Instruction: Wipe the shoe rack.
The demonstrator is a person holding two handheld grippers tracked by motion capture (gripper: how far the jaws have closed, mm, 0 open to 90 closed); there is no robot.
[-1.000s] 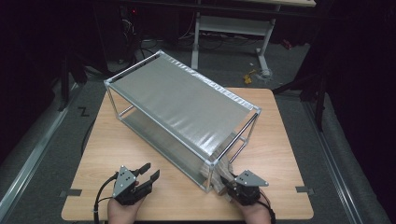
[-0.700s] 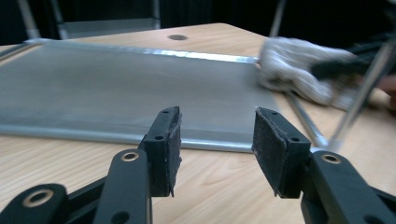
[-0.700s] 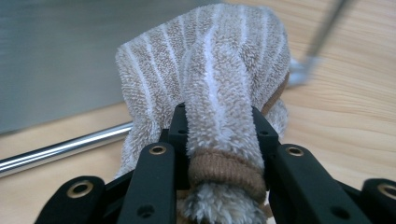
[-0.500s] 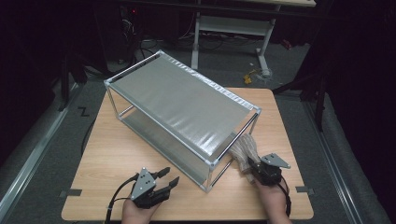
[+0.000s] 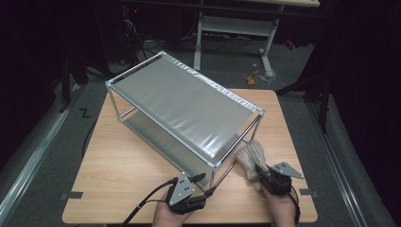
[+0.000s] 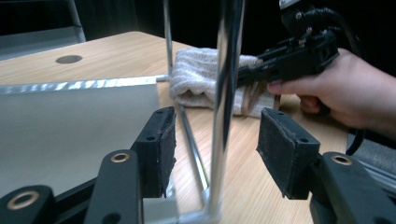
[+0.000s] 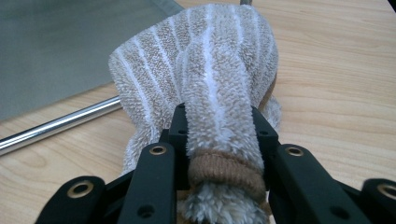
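Observation:
A two-shelf metal rack (image 5: 184, 106) stands slantwise on the wooden table (image 5: 123, 161). To the right of its near corner lies a rolled beige sock with white stripes (image 5: 250, 152), and my right gripper (image 5: 255, 169) is shut on it; the right gripper view shows the sock (image 7: 205, 60) pinched between the jaws of that gripper (image 7: 219, 121). My left gripper (image 5: 206, 184) is at the foot of the rack's near corner post (image 6: 224, 70). Its jaws have just been opening, and this gripper (image 6: 215, 135) now straddles the post without touching it. The sock (image 6: 196, 74) lies beyond.
The table's front edge (image 5: 189, 221) runs just under both hands. The rack's lower shelf (image 6: 70, 121) lies left of the post. A round cable hole (image 6: 68, 59) sits in the tabletop. White desk legs (image 5: 198, 33) and a small yellow object (image 5: 253, 78) are on the floor behind.
My left gripper has slid right along the table's front to the rack's near corner. My right gripper has drawn the sock out to the right of the rack.

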